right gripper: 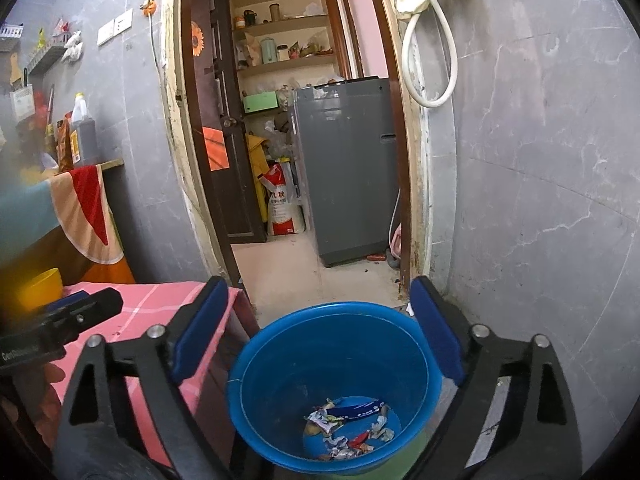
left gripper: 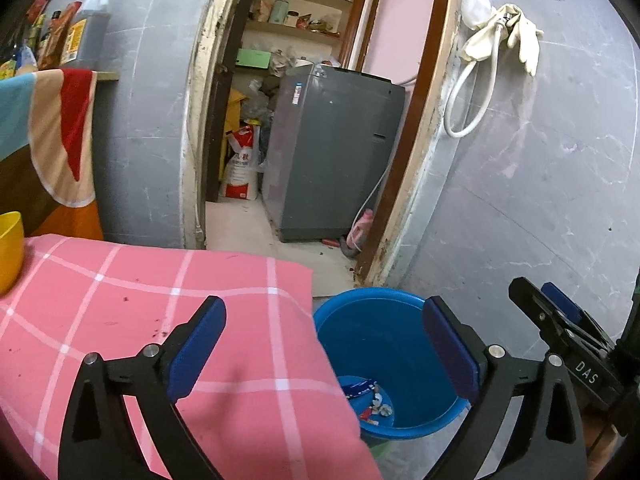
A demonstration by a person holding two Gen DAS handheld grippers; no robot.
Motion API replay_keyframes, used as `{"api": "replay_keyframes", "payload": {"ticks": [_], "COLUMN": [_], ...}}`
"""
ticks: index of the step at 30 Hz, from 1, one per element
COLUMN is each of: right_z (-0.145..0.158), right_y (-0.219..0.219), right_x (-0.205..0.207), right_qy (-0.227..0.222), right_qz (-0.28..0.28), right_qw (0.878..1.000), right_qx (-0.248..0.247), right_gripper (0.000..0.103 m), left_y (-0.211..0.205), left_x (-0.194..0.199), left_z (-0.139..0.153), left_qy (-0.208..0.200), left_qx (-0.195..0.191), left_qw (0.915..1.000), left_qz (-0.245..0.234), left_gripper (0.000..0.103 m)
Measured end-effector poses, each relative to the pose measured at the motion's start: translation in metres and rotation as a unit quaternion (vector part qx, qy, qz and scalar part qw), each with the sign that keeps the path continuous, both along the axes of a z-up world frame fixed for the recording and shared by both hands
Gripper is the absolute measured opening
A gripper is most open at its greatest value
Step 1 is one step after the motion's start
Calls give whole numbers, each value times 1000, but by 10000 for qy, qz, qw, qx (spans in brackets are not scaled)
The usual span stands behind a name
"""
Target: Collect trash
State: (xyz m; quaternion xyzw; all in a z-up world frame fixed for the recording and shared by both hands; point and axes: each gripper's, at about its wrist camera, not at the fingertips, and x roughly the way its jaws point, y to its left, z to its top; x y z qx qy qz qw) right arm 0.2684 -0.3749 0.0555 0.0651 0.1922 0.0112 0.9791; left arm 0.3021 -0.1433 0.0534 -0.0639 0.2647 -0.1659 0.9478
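Note:
A blue bucket (right gripper: pixel 280 380) stands on the floor beside a table with a pink checked cloth (left gripper: pixel 140 320). Crumpled wrappers and paper scraps (right gripper: pixel 348 428) lie on its bottom; they also show in the left wrist view (left gripper: pixel 372 400). My right gripper (right gripper: pixel 320 332) is open and empty, held above the bucket's mouth. My left gripper (left gripper: pixel 324 344) is open and empty, over the table's right edge and the bucket (left gripper: pixel 380 340). The right gripper's tip (left gripper: pixel 552 308) shows at the right in the left wrist view; the left one (right gripper: pixel 80 312) shows at the left in the right wrist view.
A yellow bowl (left gripper: pixel 10 248) sits at the table's far left corner. Behind is a doorway with a grey washing machine (right gripper: pixel 348 168), a sack (right gripper: pixel 284 208) and shelves. Grey tiled walls flank it; a white hose and gloves (left gripper: pixel 500 40) hang at the right.

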Motion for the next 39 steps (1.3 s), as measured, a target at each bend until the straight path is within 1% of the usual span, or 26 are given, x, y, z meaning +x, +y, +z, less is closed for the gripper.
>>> {"api": "replay_keyframes", "payload": {"ticks": [1,4,6,13,18,26,31,34,39], "right_z": [0,1,4,22,34,44,47,47,43], "right_y": [1,4,7,18,24,34,42,47,54], "right_x": [-1,-6,-10,-39,-68,-120,-155,-172,-193], "right_qy": [4,43,35,-198,-400,-670,-860,-929,-992], "right_qz": [9,37,40,76,66,78,73,48,43], "right_qw": [10000,10000,9999,9996,9990,9976,9961,9953,9948], "right_qx": [6,-32,-113,-183,-203,-184,-182,-250,-216], "right_gripper": [101,103,103,103,103,103,103,103,103], "left_y": [3,10,14,20,24,36,43,48,60], "left_x": [-3,-12,-20,-52,-75,-121,-151,-165,-189], "left_z": [1,5,8,15,23,34,32,30,25], "left_qy": [-16,-111,-225,-500,-658,-908,-1018,-1026,-1068], "left_qx": [-3,-7,-13,64,47,-8,26,18,99], "left_qw": [10000,9999,9997,9987,9978,9959,9948,9947,9941], "left_qz": [23,57,77,41,16,3,9,39,138], "left_gripper": [97,98,100,101,101,101,101,101,101]}}
